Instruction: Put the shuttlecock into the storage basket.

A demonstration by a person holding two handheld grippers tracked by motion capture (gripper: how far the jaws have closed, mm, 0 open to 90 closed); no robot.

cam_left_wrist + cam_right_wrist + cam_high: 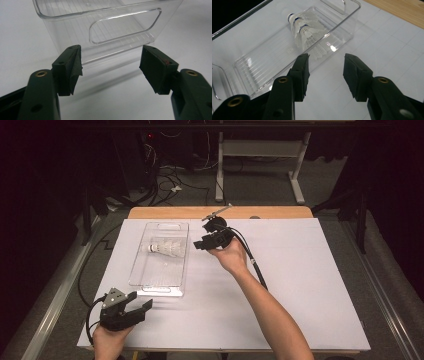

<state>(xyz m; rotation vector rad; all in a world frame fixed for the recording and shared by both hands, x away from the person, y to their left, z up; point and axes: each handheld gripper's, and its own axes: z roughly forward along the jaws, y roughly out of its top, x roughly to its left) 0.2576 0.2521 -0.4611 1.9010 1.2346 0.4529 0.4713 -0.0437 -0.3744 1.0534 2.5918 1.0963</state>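
The right tongs (198,244) sit a little above the centre of the high view, jaws standing apart with nothing between them, just beside the right long wall of the clear tray (183,270). In the right gripper view the bare white sheet shows between the two pads, and the tray lies to the upper left of them. The left tongs (141,303) rest at the lower left of the high view, jaws wide and holding nothing, pointed at the tray's near end wall (its cut-out handle (125,26) fills the upper middle of the left gripper view). Inside the tray, toward its far end, lies a stack of white shuttlecocks (164,248) on its side. The tray stands on a white sheet (300,285) covering a wooden worktop (165,212), whose bare edge shows along the top. Beyond it, in the upper part of the frame, are grey floor, tangled cables (165,182) and white desk legs (297,175) in a dark room.
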